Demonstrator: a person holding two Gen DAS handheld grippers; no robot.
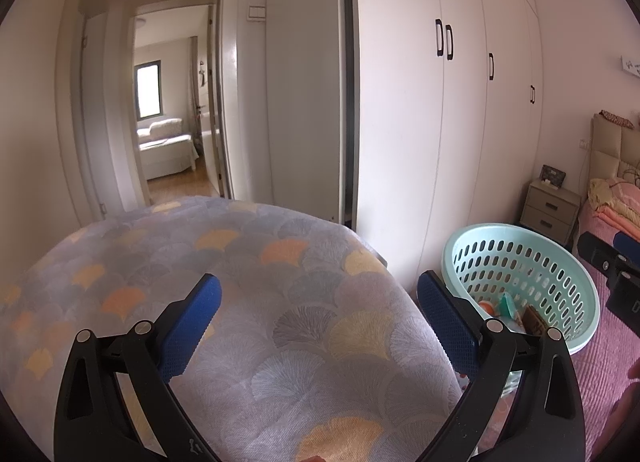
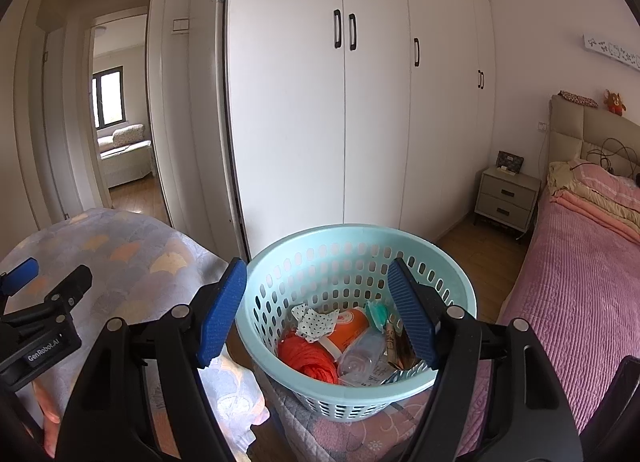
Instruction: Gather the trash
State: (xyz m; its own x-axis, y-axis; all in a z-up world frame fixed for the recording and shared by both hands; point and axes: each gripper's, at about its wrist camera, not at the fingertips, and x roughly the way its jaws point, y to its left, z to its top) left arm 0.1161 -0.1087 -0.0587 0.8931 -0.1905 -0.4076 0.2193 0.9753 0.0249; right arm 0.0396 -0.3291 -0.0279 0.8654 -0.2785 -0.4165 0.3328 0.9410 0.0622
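At lower centre of the right wrist view, the pale green basket point(image 2: 356, 262) holds trash: an orange net point(image 2: 306, 358) and a clear bottle point(image 2: 360, 358). The right gripper point(image 2: 316, 306) hangs above it, spread wide and empty. Lower left, the left gripper point(image 1: 320, 314) gapes empty over the patterned cover point(image 1: 280, 262)

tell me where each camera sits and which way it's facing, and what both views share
Left wrist: sits on the left hand-held gripper, looking forward over the patterned quilt toward the doorway; its open blue fingers frame the view, and the right hand-held gripper shows at the right edge.
Right wrist: sits on the right hand-held gripper, looking down into the mint basket of trash; its open fingers show, with the left hand-held gripper at lower left.
Shared: basket, quilt, white wardrobe, nightstand, pink bed, doorway.
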